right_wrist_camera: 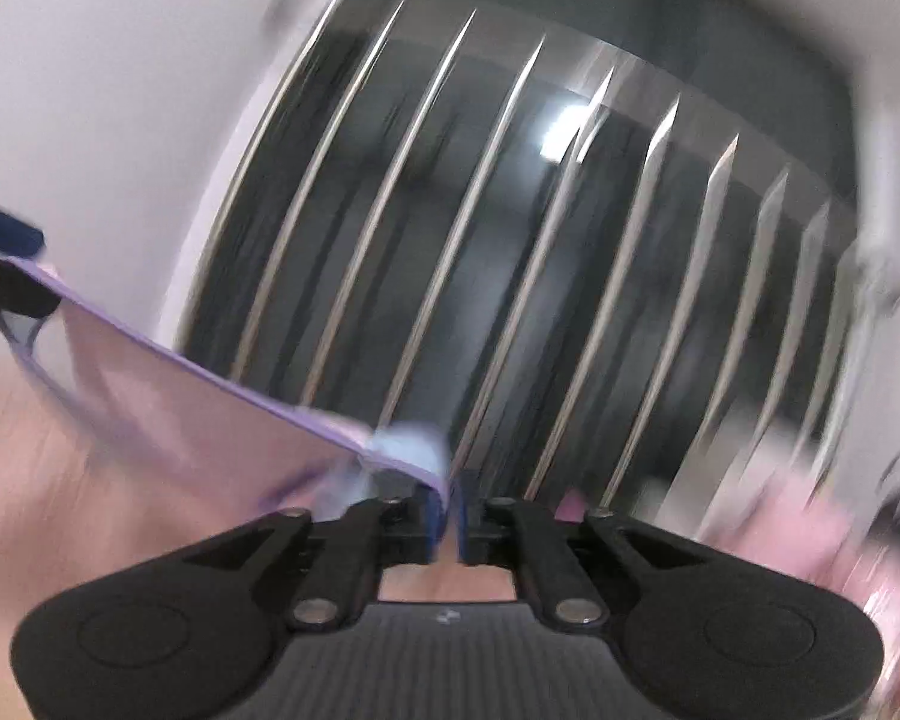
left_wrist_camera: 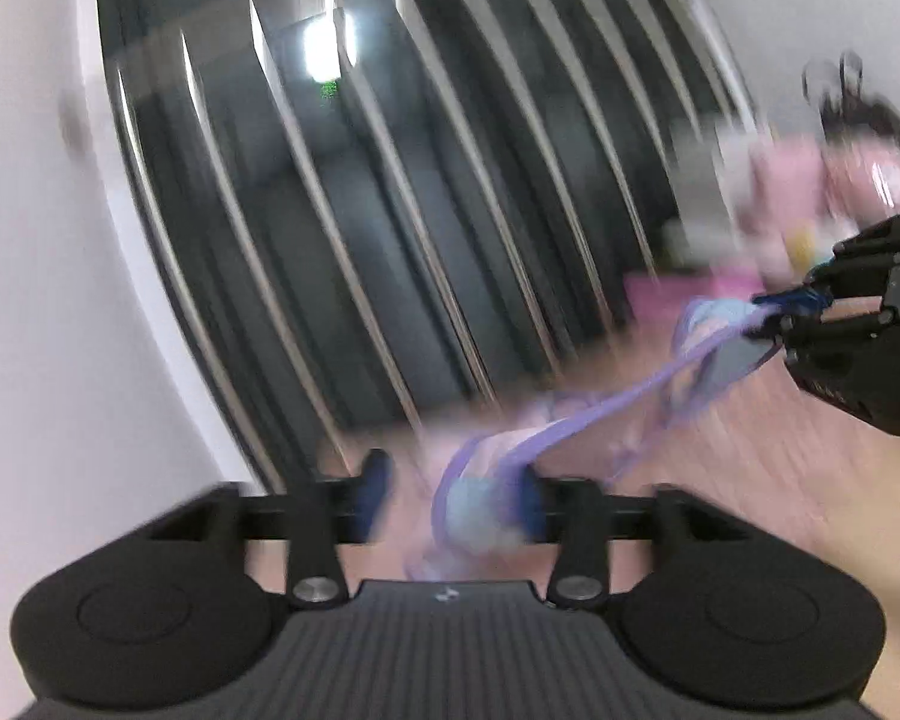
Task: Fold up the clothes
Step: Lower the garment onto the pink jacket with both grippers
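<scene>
Garment half let go above the table

The left gripper [left_wrist_camera: 453,495] has its fingers spread, the lilac garment [left_wrist_camera: 570,426] draped loose against one pad; the right gripper [right_wrist_camera: 447,510], fingers nearly pressed together, seems through the blur to pinch the hem. Stretched above the wooden table [left_wrist_camera: 750,450], the cloth could slip and bunch.

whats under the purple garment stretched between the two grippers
Under the purple garment, only blurred wooden table shows. The cloth hides whatever lies directly beneath it.
</scene>
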Available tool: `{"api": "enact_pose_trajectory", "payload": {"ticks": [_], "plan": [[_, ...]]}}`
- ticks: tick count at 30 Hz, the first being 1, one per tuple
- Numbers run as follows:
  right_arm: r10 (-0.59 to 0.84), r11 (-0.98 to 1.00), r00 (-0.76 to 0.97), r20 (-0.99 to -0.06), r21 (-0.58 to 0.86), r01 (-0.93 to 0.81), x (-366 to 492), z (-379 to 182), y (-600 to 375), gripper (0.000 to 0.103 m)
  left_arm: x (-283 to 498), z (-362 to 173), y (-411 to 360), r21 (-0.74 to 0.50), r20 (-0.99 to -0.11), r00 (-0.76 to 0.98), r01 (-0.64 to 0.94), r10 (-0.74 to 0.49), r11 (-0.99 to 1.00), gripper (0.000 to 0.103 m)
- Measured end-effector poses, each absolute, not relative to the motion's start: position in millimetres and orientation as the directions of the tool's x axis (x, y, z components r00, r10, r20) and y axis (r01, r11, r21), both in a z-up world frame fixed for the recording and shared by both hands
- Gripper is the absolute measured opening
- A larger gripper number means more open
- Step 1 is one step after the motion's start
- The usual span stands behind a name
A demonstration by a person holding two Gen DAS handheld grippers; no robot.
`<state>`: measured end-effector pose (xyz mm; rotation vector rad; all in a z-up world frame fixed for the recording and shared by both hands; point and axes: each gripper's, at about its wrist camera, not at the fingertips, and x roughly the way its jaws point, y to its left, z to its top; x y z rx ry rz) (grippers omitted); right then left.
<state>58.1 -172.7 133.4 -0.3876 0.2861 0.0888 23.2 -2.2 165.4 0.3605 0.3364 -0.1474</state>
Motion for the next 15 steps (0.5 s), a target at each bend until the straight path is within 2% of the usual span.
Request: {"api": "enact_pose_trajectory", "payload": {"ticks": [2, 3, 4, 5, 6, 7, 9, 13, 15], "plan": [[0.112, 0.908, 0.878, -0.466, -0.312, -0.282, 32.0, 81.7, -184.6, 0.011, 0.9, 107.4, 15.4, 0.162, -0.486, 0.858, 0.278, -0.169, 0.947, 0.067], [0.155, 0.900, 0.844, -0.513, -0.279, -0.335, 13.0, 61.6, -192.8, 0.014, -16.3, 87.8, 26.6, 0.075, -0.503, 0.830, 0.321, -0.242, 0.944, 0.072], [0.181, 0.900, 0.836, -0.518, -0.256, -0.353, -8.2, 50.9, -201.5, 0.021, -27.7, 75.9, 37.6, 0.009, -0.510, 0.810, 0.342, -0.290, 0.940, 0.077], [0.198, 0.904, 0.834, -0.516, -0.233, -0.358, -27.2, 43.0, -208.4, 0.043, -35.2, 66.4, 50.2, -0.049, -0.516, 0.799, 0.332, -0.309, 0.942, 0.087], [0.214, 0.909, 0.833, -0.511, -0.208, -0.362, -40.4, 38.2, -213.4, 0.062, -37.3, 60.0, 62.7, -0.109, -0.518, 0.800, 0.292, -0.305, 0.950, 0.091], [0.228, 0.911, 0.833, -0.504, -0.191, -0.365, -48.0, 35.6, -216.3, 0.065, -33.4, 56.5, 73.2, -0.161, -0.527, 0.794, 0.256, -0.303, 0.953, 0.091], [0.244, 0.911, 0.840, -0.485, -0.182, -0.370, -41.7, 39.0, -214.2, 0.065, -11.0, 57.7, 85.9, -0.230, -0.548, 0.783, 0.198, -0.295, 0.953, 0.091], [0.172, 0.930, 0.879, -0.445, -0.220, -0.293, 9.5, 40.4, -208.9, 0.065, 47.1, 50.5, 83.2, -0.269, -0.574, 0.779, 0.112, -0.253, 0.957, 0.091], [0.146, 0.939, 0.873, -0.466, -0.213, -0.270, 51.4, 40.5, -204.9, 0.063, 72.0, 40.5, 73.0, -0.264, -0.614, 0.757, 0.069, -0.223, 0.962, 0.089]]}}
